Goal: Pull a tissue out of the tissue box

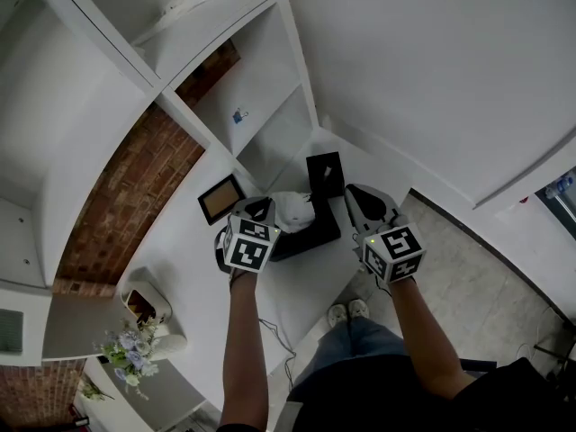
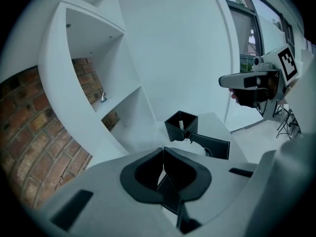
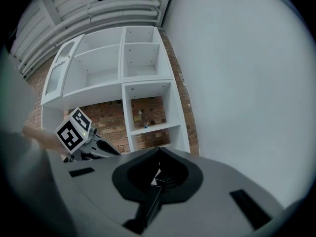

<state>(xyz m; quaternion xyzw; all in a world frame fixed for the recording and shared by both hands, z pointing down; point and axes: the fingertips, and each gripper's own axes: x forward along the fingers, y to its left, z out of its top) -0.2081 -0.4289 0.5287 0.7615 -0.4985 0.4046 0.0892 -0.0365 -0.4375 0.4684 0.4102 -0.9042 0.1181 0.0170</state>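
Observation:
A black stitched tissue box (image 1: pixel 310 234) lies on the white table (image 1: pixel 180 241). A bunch of white tissue (image 1: pixel 293 211) stands up out of its top. My left gripper (image 1: pixel 268 209) is at the box's left side with its tips against that tissue, shut on it. In the left gripper view its jaws (image 2: pixel 163 150) meet, with the box (image 2: pixel 212 144) showing beyond and below them. My right gripper (image 1: pixel 362 196) hovers over the box's right end, pointing nearly level, shut with nothing in it (image 3: pixel 159 149). Each gripper shows in the other's view: the right gripper (image 2: pixel 224 81) and the left gripper (image 3: pixel 111 151).
A black square holder (image 1: pixel 326 174) stands just behind the box, and shows again as the holder (image 2: pixel 181 126). A small framed picture (image 1: pixel 220 198) lies to the left. White shelving (image 1: pixel 243 88) with a brick back rises behind the table. A flower vase (image 1: pixel 135 345) stands near the table's front left.

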